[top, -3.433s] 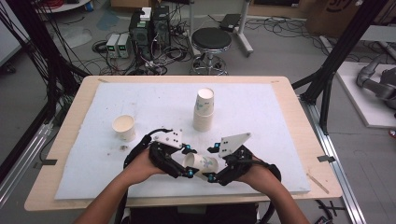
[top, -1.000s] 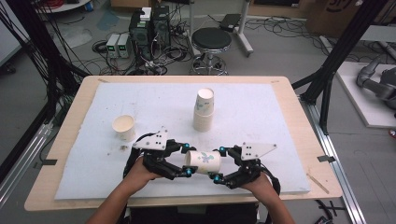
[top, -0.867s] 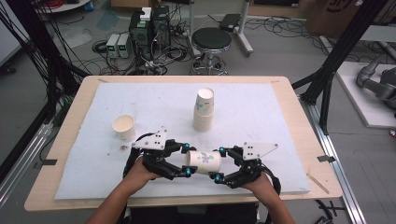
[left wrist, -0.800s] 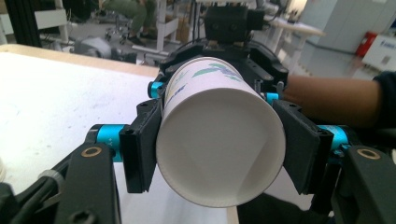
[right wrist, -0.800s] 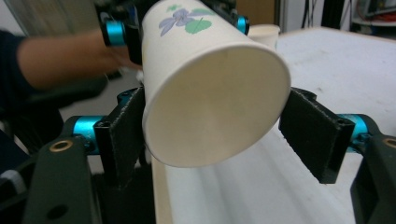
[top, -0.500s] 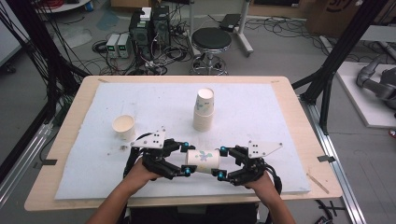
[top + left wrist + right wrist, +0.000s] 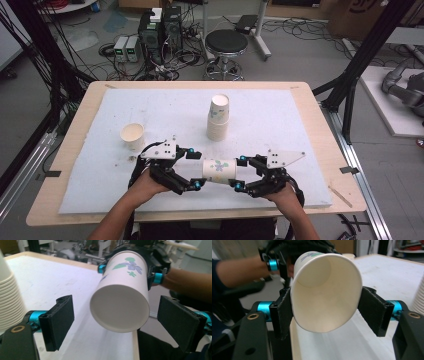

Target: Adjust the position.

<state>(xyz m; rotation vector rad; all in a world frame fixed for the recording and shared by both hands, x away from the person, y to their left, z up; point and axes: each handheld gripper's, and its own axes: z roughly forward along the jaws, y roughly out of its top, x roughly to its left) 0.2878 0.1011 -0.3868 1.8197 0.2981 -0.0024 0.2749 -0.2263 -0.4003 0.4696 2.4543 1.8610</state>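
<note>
My left gripper [image 7: 196, 169] has its jaws spread wide, flanking but not touching the closed base of a floral paper cup [image 7: 219, 171] lying sideways. My right gripper [image 7: 239, 172] pinches that cup's open rim, squashing it slightly oval.

A light wooden table [image 7: 65, 165] fills the middle of the high view, covered almost edge to edge by a white foam sheet [image 7: 280, 125]. On the sheet stand two things — an open paper cup [image 7: 132, 136] at centre left and a stack of cups [image 7: 218, 118] near the middle.
</note>
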